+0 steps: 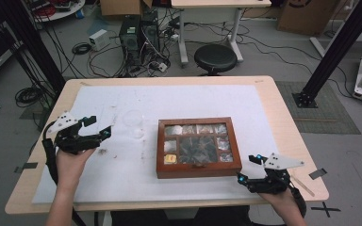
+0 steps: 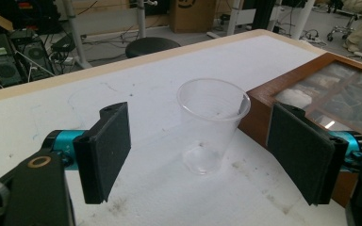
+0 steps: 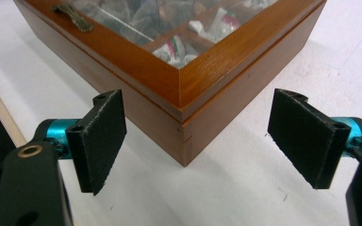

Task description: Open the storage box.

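Clear thin-walled plastic cup (image 2: 213, 125) stands upright and empty at centre of the left gripper view, on the white sheet (image 1: 122, 179) covering the light wooden table (image 1: 283, 117); in the high view it's barely visible, left of frame centre (image 1: 134, 123), just left of the brown wooden glass-lidded compartment box (image 1: 198, 170). Cup sits near the box's left wall, looks apart from it but can't tell for sure from this angle. Box lid is closed, small packets visible under the glass, brass handle (image 3: 73, 18) on the front edge at upper left of the right gripper view. Left gripper (image 1: 92, 127) at left of high view, jaws spread wide, holding nothing, lined up toward the cup with pads (image 2: 107, 149) short of it on either side. Right gripper (image 1: 248, 168) at lower right of high view, jaws also wide apart and empty, pointing at the near right corner of the box (image 3: 184, 117). Risks, as judgement: cup is light and flimsy, so closing hard would crush or pop it out; coming in off-centre would tip it or shove it against the box; the right-hand pad of the left gripper could catch the box wall on approach; dirt specks on the sheet may let it skid
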The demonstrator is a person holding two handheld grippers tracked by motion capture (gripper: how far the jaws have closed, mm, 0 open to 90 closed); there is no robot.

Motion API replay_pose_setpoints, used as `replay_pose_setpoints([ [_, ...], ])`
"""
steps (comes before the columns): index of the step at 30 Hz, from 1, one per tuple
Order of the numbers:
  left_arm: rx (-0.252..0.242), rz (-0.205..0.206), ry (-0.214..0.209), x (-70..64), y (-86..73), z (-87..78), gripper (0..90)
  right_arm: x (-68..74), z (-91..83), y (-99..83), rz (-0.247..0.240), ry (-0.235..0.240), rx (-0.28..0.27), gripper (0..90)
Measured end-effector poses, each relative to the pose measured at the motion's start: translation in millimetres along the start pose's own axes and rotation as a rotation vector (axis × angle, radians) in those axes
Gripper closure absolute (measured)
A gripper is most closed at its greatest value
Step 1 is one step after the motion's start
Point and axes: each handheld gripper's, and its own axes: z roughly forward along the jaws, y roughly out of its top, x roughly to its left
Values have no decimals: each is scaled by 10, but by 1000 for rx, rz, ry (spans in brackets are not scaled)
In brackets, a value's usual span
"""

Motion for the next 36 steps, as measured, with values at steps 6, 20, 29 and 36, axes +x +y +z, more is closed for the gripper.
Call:
replay_pose_setpoints([
  [6,2,-2,3,-1,-4,3,225,20,31,-1,-14,24,21,315],
  [20,8,-3,4,-3,-15,7,225,5,54,-13,-16,55,46,506],
  [29,14,-1,2,-8,-23,11,225,5,58,-7,-23,41,50,586],
  [36,17,2,0,-16,-25,25,225,22,57,-2,-45,27,53,589],
])
